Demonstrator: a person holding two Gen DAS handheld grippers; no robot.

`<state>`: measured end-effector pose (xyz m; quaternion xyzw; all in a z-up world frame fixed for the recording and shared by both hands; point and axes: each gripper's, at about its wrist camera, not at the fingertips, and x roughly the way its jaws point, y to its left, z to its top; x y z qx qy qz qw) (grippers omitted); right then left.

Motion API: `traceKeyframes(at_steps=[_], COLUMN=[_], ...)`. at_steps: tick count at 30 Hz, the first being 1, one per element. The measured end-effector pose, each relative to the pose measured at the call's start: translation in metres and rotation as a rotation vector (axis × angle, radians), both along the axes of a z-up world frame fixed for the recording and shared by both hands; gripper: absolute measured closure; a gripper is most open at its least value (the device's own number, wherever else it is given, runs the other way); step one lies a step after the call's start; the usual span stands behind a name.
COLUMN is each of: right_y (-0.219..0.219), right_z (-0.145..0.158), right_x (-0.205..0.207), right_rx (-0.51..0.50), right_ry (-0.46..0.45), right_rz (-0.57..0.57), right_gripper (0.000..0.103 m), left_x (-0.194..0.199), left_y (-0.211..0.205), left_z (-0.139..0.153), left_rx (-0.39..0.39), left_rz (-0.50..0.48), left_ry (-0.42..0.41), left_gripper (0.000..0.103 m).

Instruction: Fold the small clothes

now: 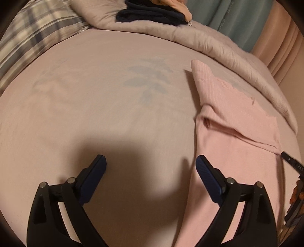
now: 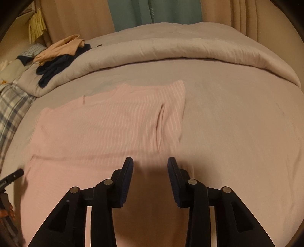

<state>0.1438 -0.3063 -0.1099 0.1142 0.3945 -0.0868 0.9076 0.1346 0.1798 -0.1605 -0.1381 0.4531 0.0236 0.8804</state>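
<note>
A pink ribbed garment (image 2: 106,121) lies spread on the bed sheet (image 2: 237,123), with one sleeve folded inward on its right side. In the left wrist view it lies at the right (image 1: 231,133). My right gripper (image 2: 150,163) is open and empty, just above the garment's near edge. My left gripper (image 1: 151,161) is open and empty, above bare sheet, its right finger (image 1: 207,176) over the garment's left edge. The other gripper's tip shows at the edge of each view (image 1: 288,157) (image 2: 13,176).
A rolled-back grey comforter (image 2: 171,49) lies across the far side of the bed. A pile of dark and peach clothes (image 2: 60,55) sits on it at the far left. A plaid pillow (image 1: 36,38) lies at the left. Curtains (image 2: 152,13) hang behind.
</note>
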Motion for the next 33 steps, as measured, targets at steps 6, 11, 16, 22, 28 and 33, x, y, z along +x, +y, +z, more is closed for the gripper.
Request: traceKeyframes(at_steps=[6, 11, 16, 22, 28, 33], right_y=[0.02, 0.031, 0.026, 0.019, 0.007, 0.003], right_z=[-0.005, -0.006, -0.001, -0.006, -0.015, -0.018], right_x=[-0.051, -0.088, -0.111, -0.142, -0.165, -0.176], right_rx=[0.037, 0.069, 0.089, 0.116, 0.199, 0.242], right_ry=[0.0, 0.004, -0.003, -0.017, -0.02, -0.027], right_rz=[0.089, 0.139, 0.144, 0.086, 0.024, 0.002], right_gripper=[0.053, 0.053, 0.052, 0.051, 0.051, 0.051], left_x=[-0.065, -0.109, -0.131, -0.145, -0.16, -0.172], left_y=[-0.009, -0.027, -0.031, -0.024, -0.02, -0.011], left_z=[0.011, 0.011, 0.002, -0.009, -0.007, -0.006], left_rx=[-0.089, -0.138, -0.196, -0.312, -0.365, -0.384], left_rz=[-0.039, -0.084, -0.093, -0.064, -0.044, -0.023], left_ry=[-0.02, -0.019, 0.005, 0.012, -0.002, -0.01], left_gripper=[0.007, 0.006, 0.006, 0.006, 0.006, 0.006])
